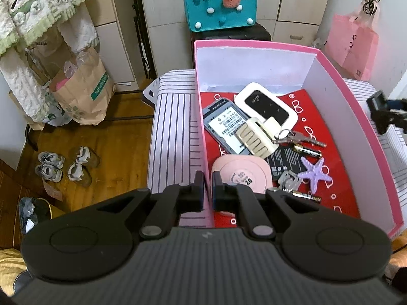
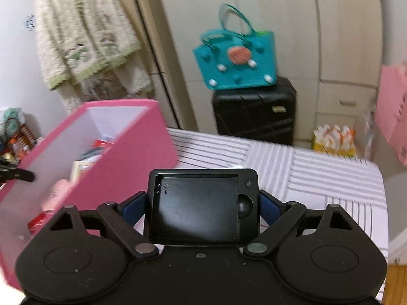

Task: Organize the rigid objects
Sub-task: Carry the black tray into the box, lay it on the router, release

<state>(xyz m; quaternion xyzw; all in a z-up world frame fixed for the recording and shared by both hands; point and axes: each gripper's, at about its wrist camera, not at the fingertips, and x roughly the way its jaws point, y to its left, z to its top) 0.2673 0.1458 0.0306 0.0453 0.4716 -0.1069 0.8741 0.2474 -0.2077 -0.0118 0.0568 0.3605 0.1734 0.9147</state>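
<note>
Your left gripper (image 1: 207,186) is clamping the near-left wall of the pink box (image 1: 356,96), jaws nearly fully closed on the thin wall. Your right gripper (image 2: 203,203) is holding a flat black device shell (image 2: 202,204) with an open, empty recess, jaws spread wide and pads pressing on both of its side edges. You're holding it above the striped surface (image 2: 318,172), just right of the box and outside it.

Readable text is scarce. The white-and-black pocket router (image 1: 265,105) is showing what looks like "Wi-Fi", upside down. The grey device (image 1: 225,127) is carrying a barcode label, print too small to read. The brown paper bag (image 1: 86,89) on the floor is showing a green band with lettering I can't make out.

The box is sitting on the surface with a red patterned sheet (image 1: 318,117) lining its bottom. Lying in it: the router, the grey device, a cream comb-like clip (image 1: 257,137), keys (image 1: 297,137), two batteries (image 1: 306,151), a black battery pack (image 1: 287,161), a purple starfish (image 1: 314,174), a pink rounded disc (image 1: 241,175), a metal ring holder (image 1: 288,180).
</note>
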